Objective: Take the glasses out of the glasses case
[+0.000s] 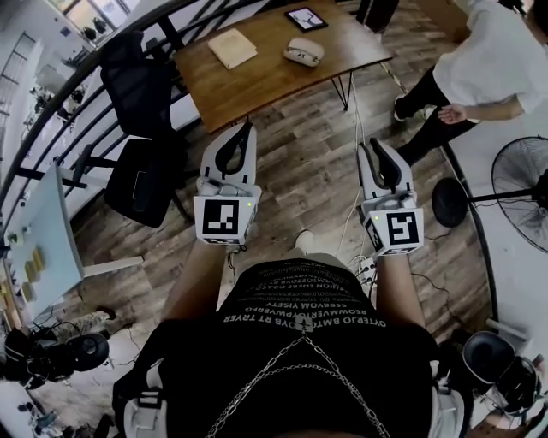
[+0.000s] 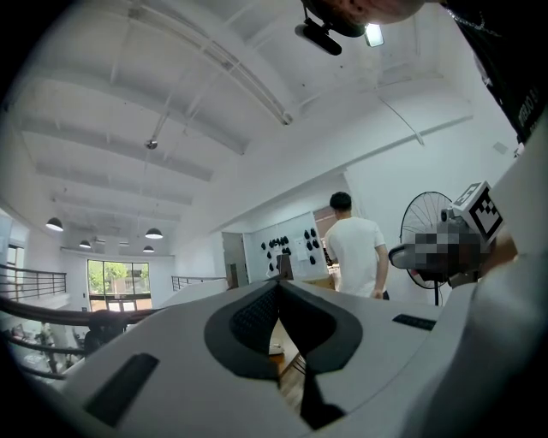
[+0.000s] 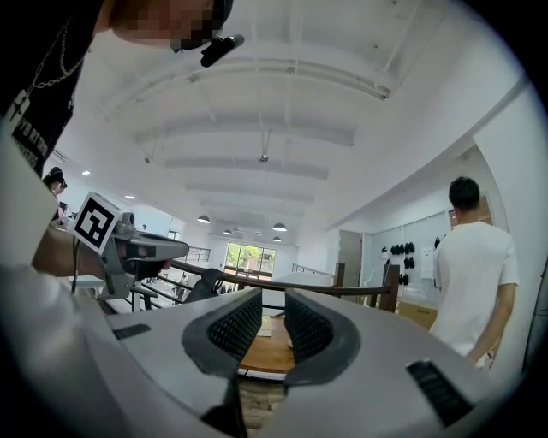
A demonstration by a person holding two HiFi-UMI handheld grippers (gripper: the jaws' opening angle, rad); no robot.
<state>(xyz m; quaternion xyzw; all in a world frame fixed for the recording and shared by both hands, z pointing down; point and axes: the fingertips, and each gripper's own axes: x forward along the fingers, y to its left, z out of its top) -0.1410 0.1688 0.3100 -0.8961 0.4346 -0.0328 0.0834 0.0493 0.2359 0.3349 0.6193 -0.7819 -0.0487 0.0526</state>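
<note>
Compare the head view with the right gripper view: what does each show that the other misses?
Head view only: the white case and the tablet. Right gripper view only: ceiling lamps, a far window, and a clear gap between its own jaws, nothing in it. Both: the wooden table, the person in white, the left hand-held gripper, the right hand-held gripper.
</note>
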